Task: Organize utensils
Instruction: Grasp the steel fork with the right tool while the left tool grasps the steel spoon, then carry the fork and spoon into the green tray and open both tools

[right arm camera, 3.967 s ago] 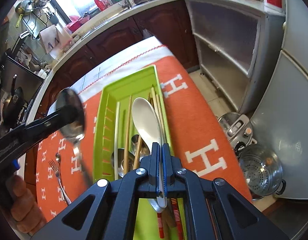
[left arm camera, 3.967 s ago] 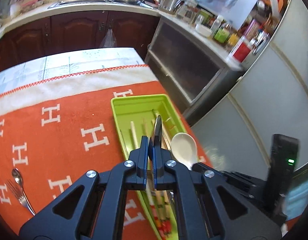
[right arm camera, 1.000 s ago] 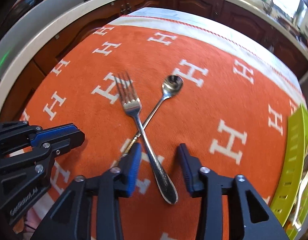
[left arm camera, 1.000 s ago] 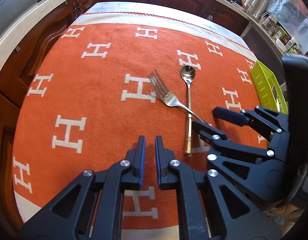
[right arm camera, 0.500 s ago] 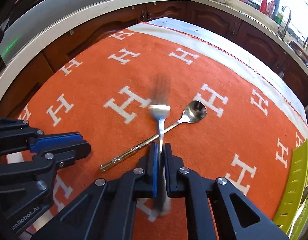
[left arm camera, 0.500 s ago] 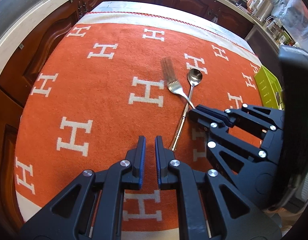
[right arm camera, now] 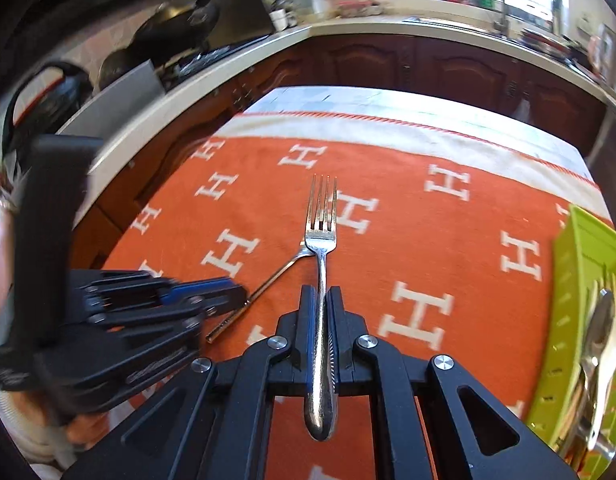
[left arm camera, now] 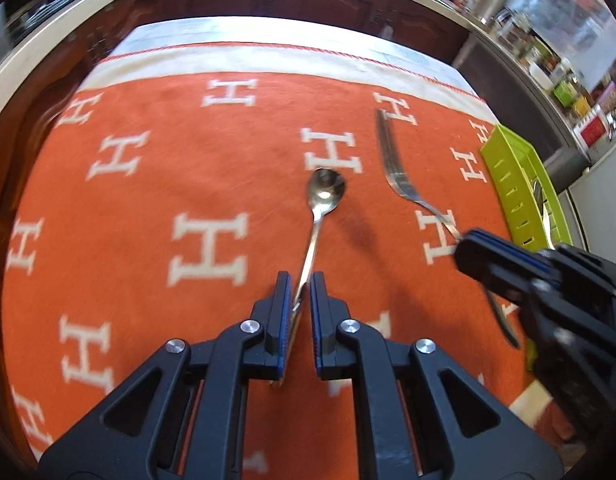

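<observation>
Gripping 1 fork (right arm camera: 320, 236), 1 spoon (left arm camera: 324, 192) on cloth (left arm camera: 148, 200)

Before you lies an orange cloth (left arm camera: 148, 200) patterned with white H letters, white-bordered at its far edge, covering the bench (right arm camera: 348, 94). Beyond it you see dark wooden cabinets (right arm camera: 428, 64), a pale countertop (right arm camera: 388, 24) and a dark pan (right arm camera: 180, 20).

Right gripper (right arm camera: 319, 312) clamped, pitched downward; left gripper (left arm camera: 299, 300) nearly closed (view blurred, perhaps gripping nothing).
</observation>
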{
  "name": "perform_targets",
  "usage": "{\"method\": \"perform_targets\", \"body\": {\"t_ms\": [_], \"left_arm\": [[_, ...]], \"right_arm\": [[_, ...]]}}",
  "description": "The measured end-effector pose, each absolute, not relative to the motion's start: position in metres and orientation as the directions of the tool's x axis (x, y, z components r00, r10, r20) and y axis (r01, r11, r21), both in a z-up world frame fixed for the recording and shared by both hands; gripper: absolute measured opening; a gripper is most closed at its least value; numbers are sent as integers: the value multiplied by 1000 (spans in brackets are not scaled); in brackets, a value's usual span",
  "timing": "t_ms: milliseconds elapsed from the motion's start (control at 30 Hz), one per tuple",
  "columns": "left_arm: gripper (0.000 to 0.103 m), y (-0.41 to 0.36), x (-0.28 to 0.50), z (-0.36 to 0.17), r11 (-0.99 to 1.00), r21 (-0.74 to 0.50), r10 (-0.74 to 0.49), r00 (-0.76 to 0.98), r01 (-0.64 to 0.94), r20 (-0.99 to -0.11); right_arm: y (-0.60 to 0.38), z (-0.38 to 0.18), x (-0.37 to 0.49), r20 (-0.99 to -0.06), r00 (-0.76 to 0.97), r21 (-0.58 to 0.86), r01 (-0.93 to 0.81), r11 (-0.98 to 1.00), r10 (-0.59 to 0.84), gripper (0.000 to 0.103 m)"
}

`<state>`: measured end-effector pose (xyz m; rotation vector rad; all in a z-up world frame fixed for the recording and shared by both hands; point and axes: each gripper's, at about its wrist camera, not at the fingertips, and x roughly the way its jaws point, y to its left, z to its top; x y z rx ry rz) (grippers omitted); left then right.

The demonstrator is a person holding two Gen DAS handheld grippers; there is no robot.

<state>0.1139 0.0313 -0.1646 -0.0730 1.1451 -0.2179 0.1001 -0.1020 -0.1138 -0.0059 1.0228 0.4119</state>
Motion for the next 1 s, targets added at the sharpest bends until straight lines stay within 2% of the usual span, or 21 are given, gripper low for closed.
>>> {"method": "perform_targets", "body": {"t_ms": [200, 433, 600, 800, 1000], "left_arm": [[7, 4, 128, -173, 980, -75, -145, 402, 184, -904], [4, -9, 130, -175, 975, -53, -135, 385, 217, -913], [2, -1, 124, -170, 976, -114, -182, 408, 185, -895], [2, -9, 111, -138, 964, -193, -256, 446, 182, -858], [2, -50, 100, -90, 929, -260, -358, 456, 264, -815]], "right_arm": [[-140, -104, 93, -815, 479, 230, -250, 940, 327, 5], [-166, -101, 88, -809, 494, 253, -197, 947, 318, 5], [-176, -98, 84, -795, 508, 284, -172, 943, 332, 5], [-196, -83, 74, -768, 549, 310, -133, 941, 330, 5], [-237, -60, 55, -738, 612, 320, -53, 946, 284, 5]]}}
